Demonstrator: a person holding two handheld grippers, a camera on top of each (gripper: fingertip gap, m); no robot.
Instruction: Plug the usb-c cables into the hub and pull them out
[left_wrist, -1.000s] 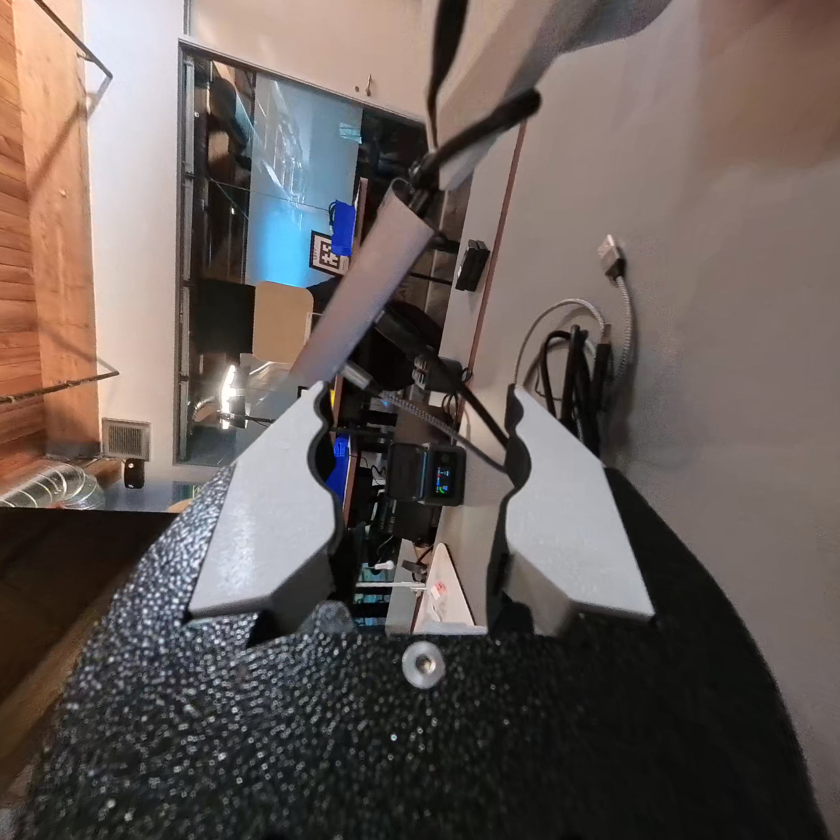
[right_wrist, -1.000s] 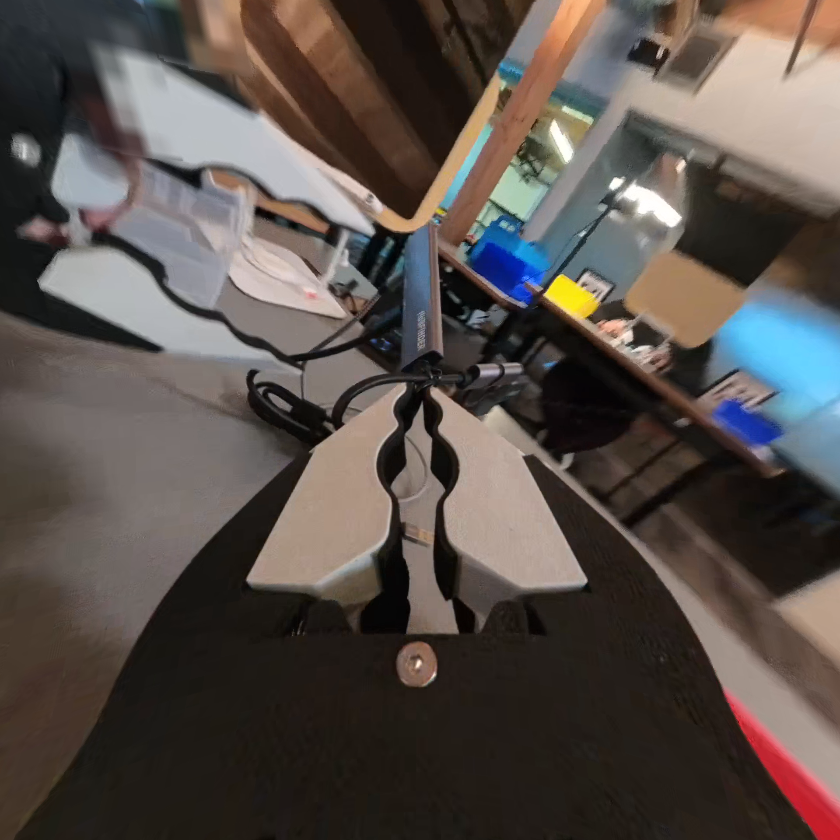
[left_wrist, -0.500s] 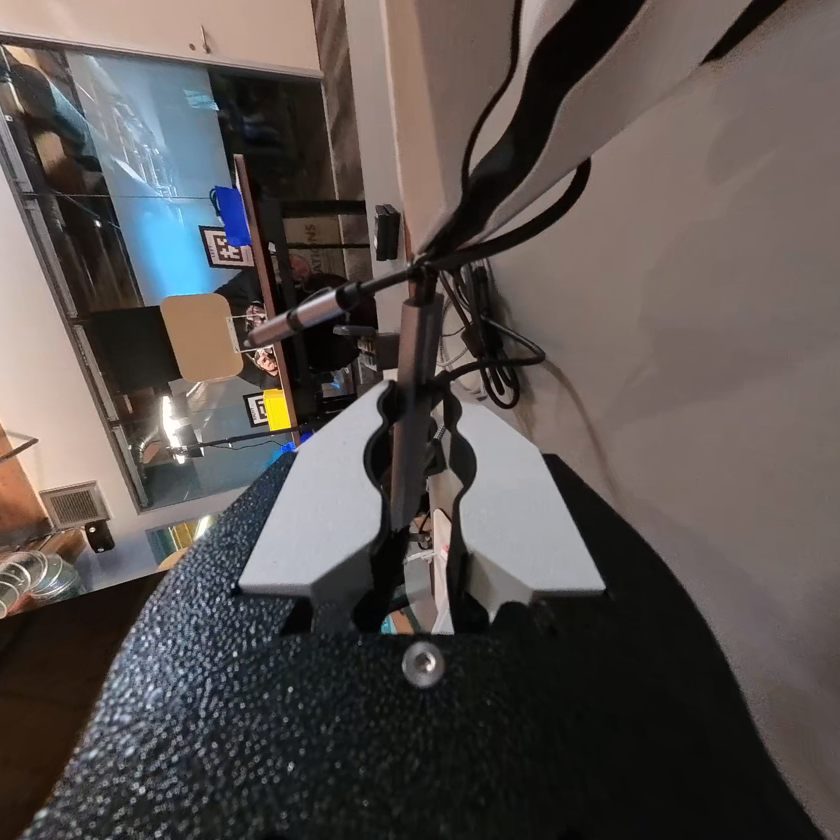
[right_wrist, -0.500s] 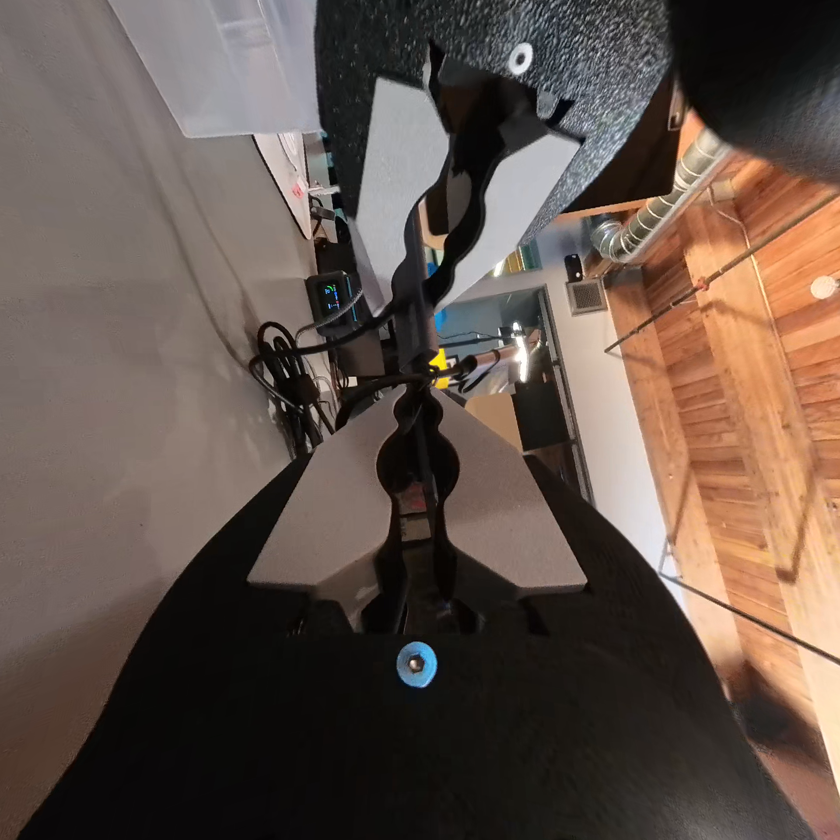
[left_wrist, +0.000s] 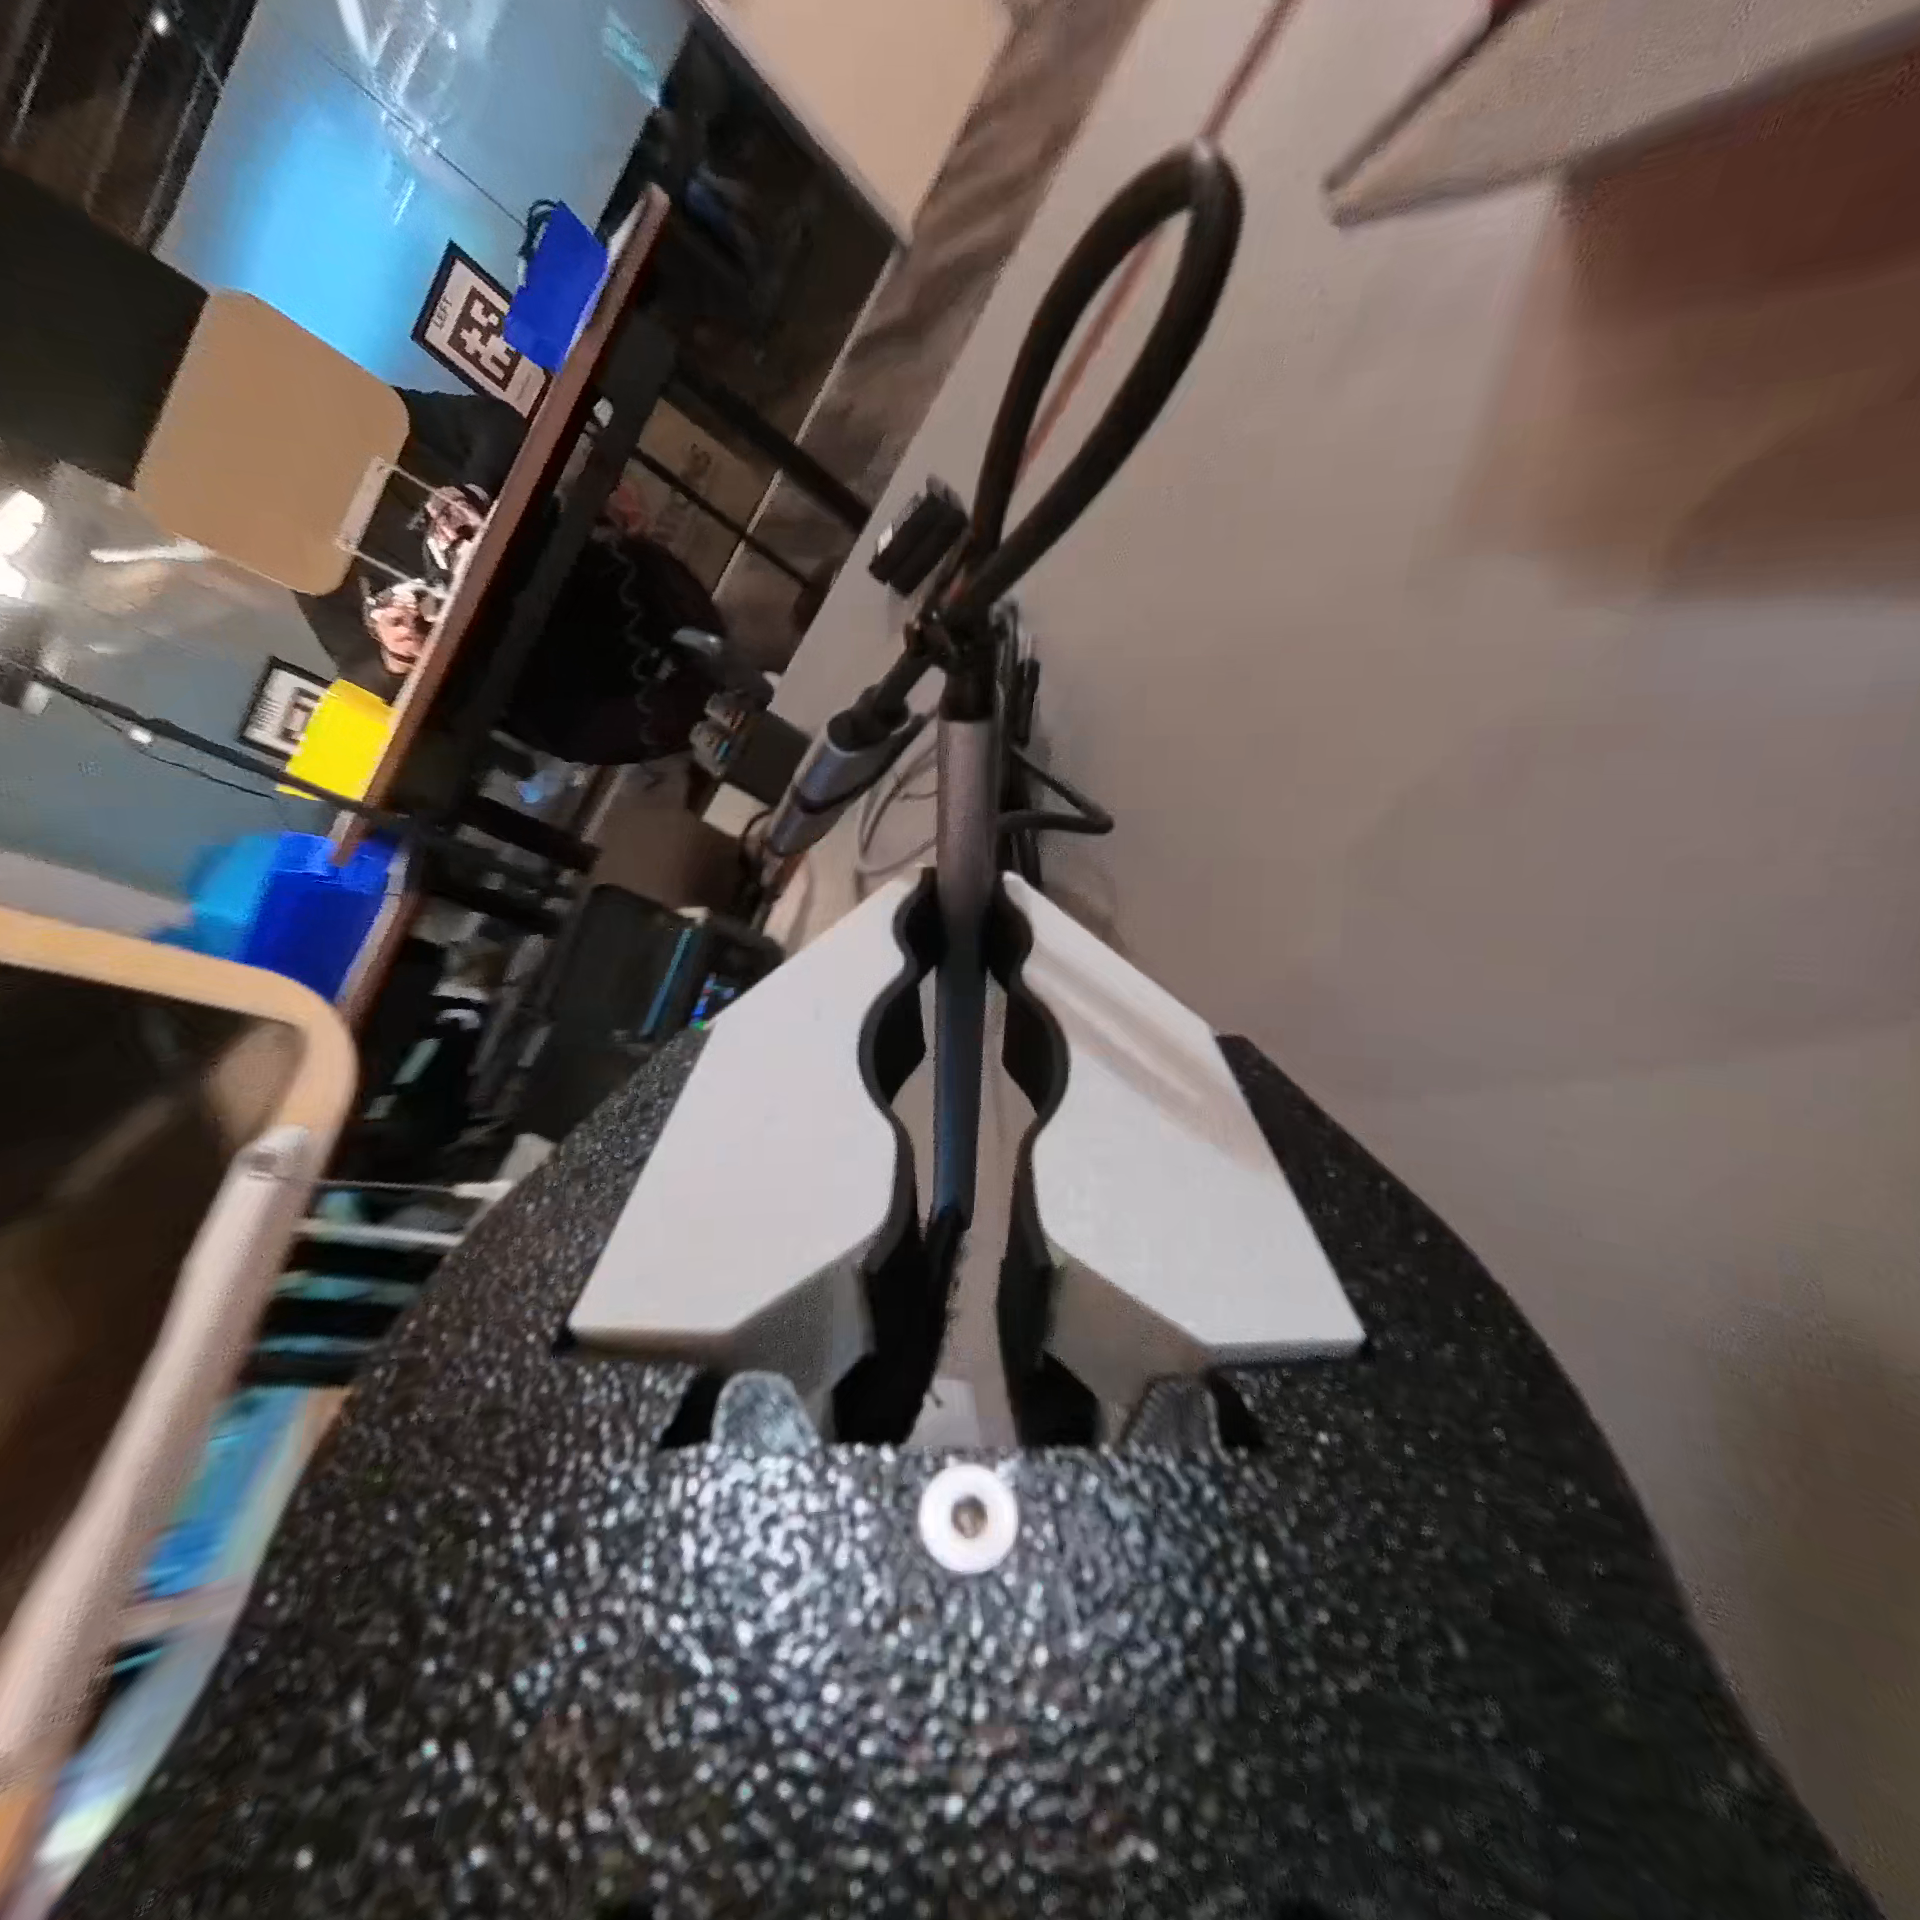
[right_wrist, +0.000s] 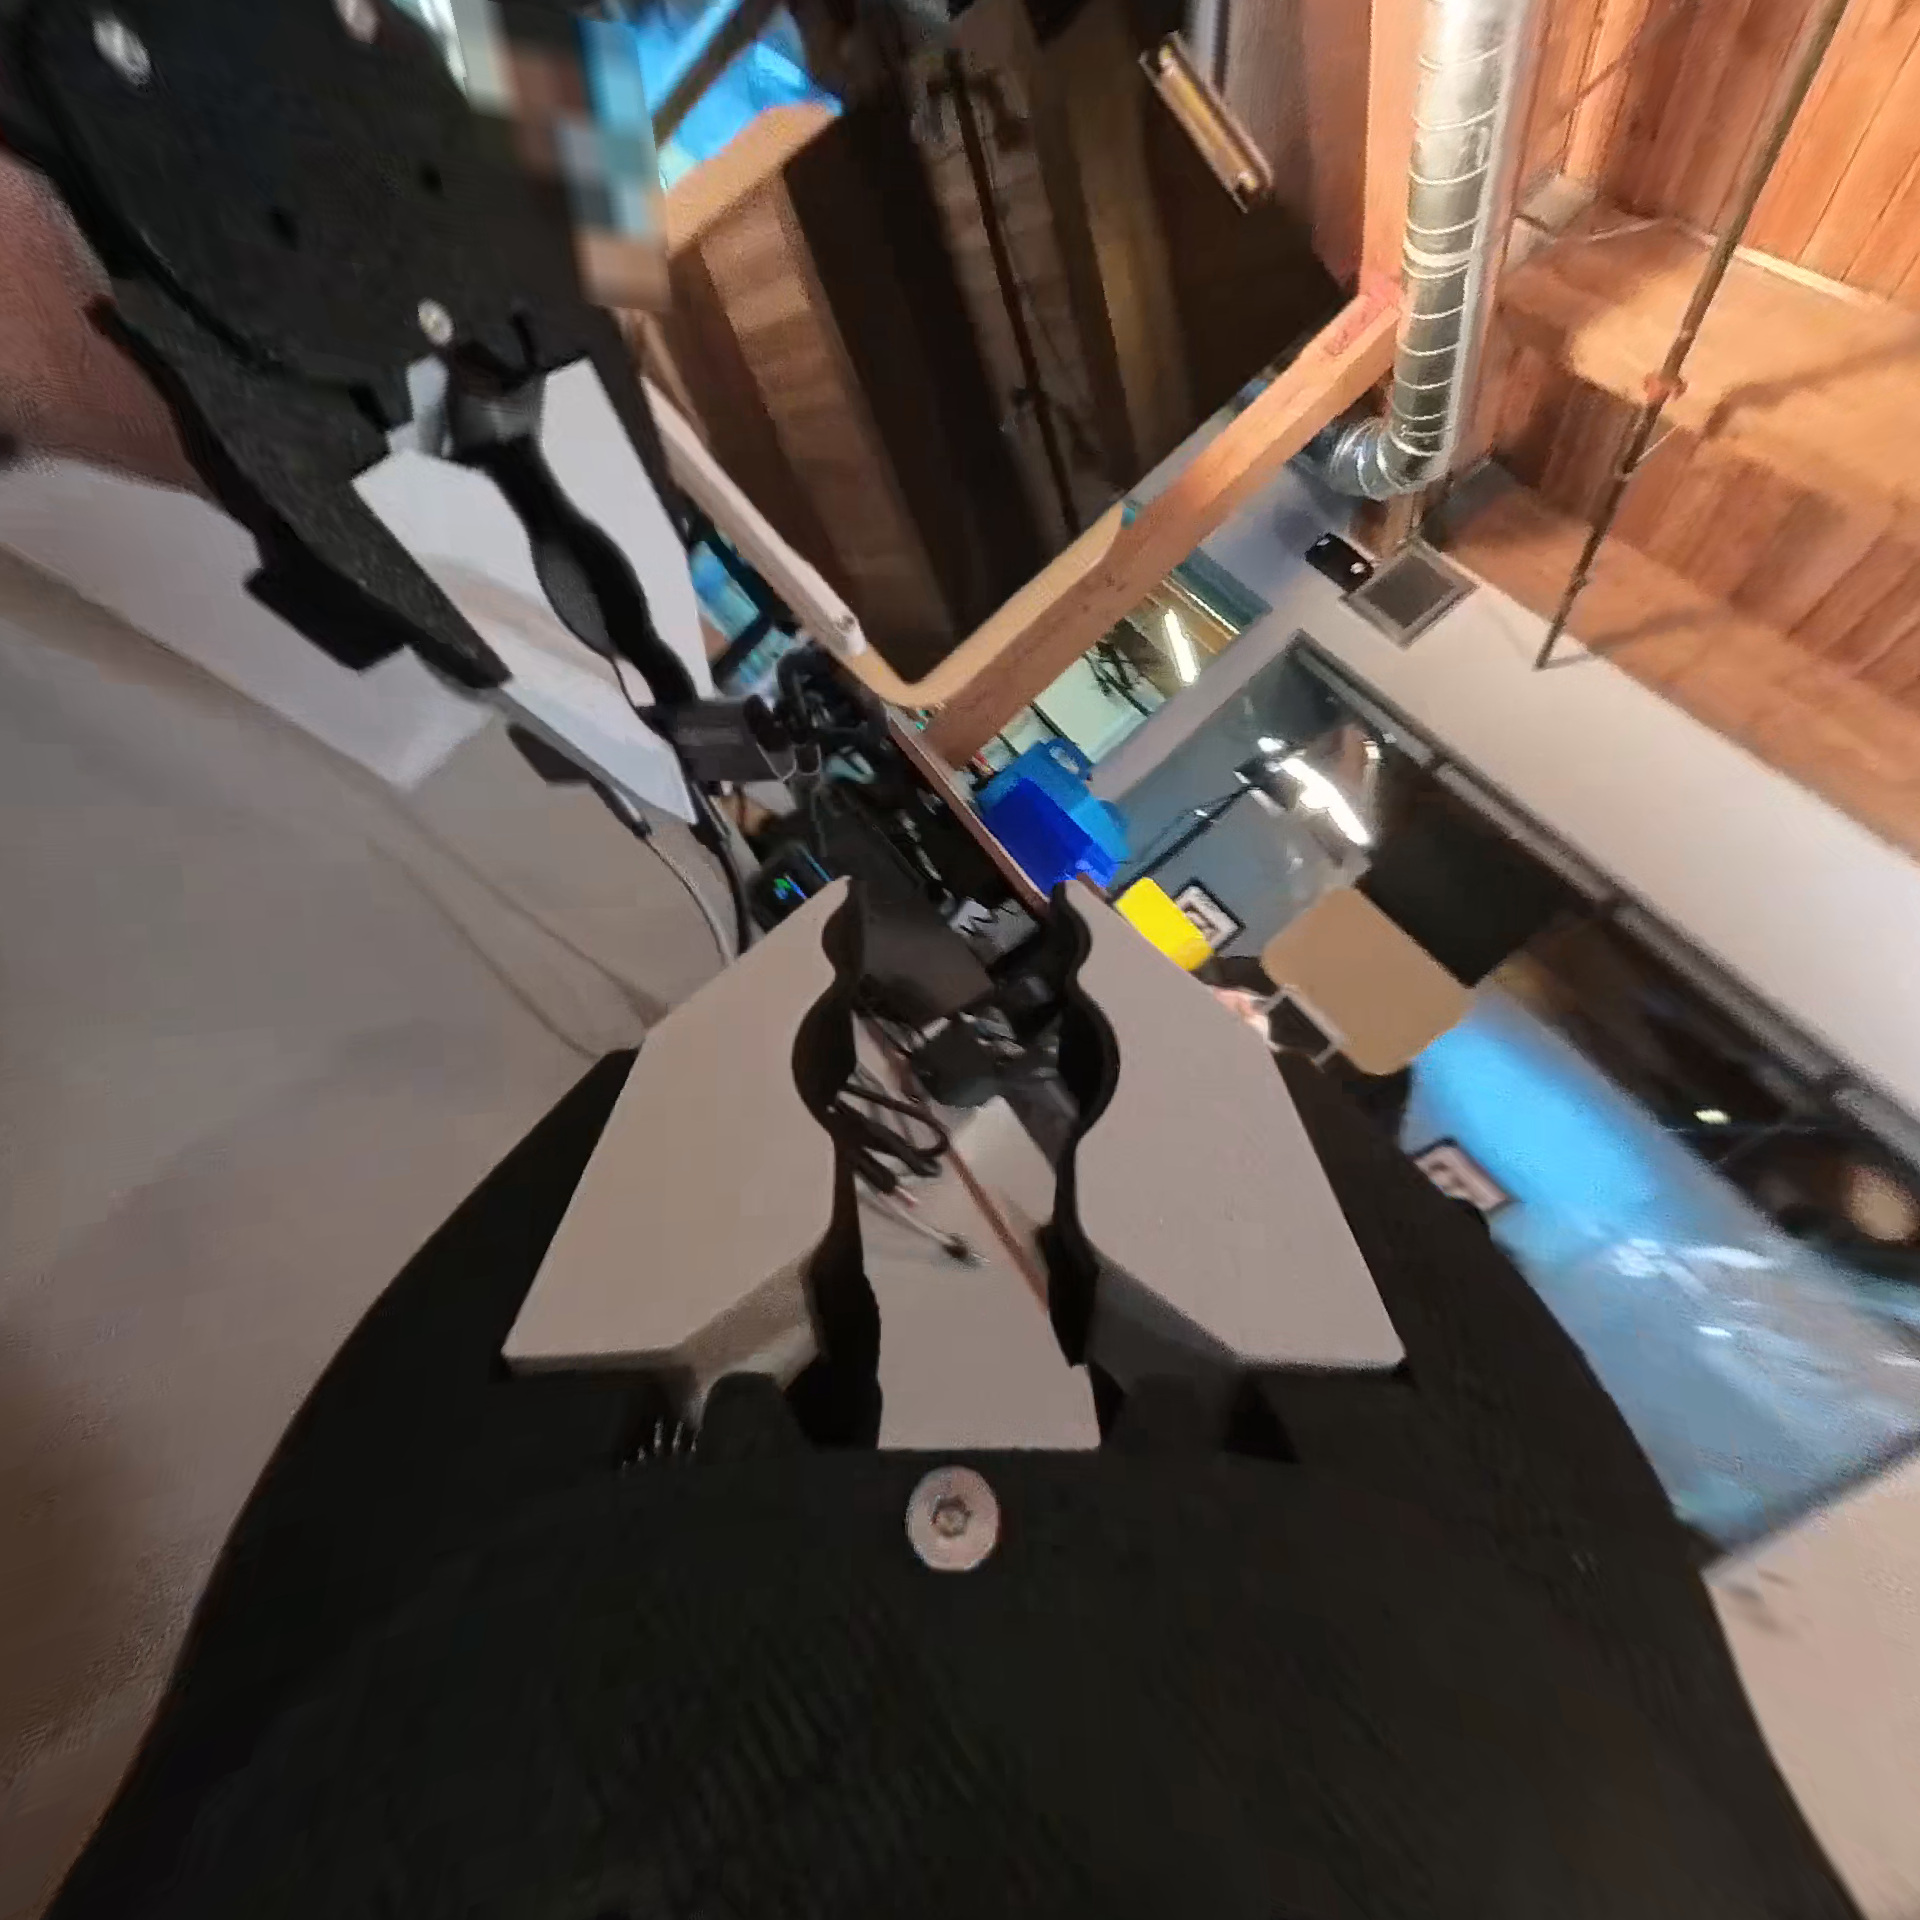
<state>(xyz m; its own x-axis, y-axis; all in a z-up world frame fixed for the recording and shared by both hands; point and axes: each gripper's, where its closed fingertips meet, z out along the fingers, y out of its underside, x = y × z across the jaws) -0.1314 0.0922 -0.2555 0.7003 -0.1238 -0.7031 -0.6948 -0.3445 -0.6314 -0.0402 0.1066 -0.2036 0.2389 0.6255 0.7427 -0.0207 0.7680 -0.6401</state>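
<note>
My left gripper (left_wrist: 966, 883) is shut on the slim grey hub (left_wrist: 964, 810), which stands edge-on between the fingers above the grey table (left_wrist: 1455, 935). The hub's black cable (left_wrist: 1122, 312) loops up past its far end, and a grey usb-c plug (left_wrist: 831, 779) hangs to the left of it. My right gripper (right_wrist: 954, 904) is open and empty over the table edge. In the right wrist view the left gripper (right_wrist: 520, 499) shows at the upper left with the dark hub (right_wrist: 717, 738) reaching out of it.
A bundle of black cables (right_wrist: 883, 1132) lies on the table (right_wrist: 260, 935) ahead of the right gripper. A small black device (left_wrist: 914, 535) sits farther back. A meter with a lit display (right_wrist: 784, 888) is at the table's edge. Other tables with blue and yellow bins stand beyond.
My left gripper went from open to shut on the hub. My right gripper, which was shut on the hub's cable end, has opened and drawn back from it.
</note>
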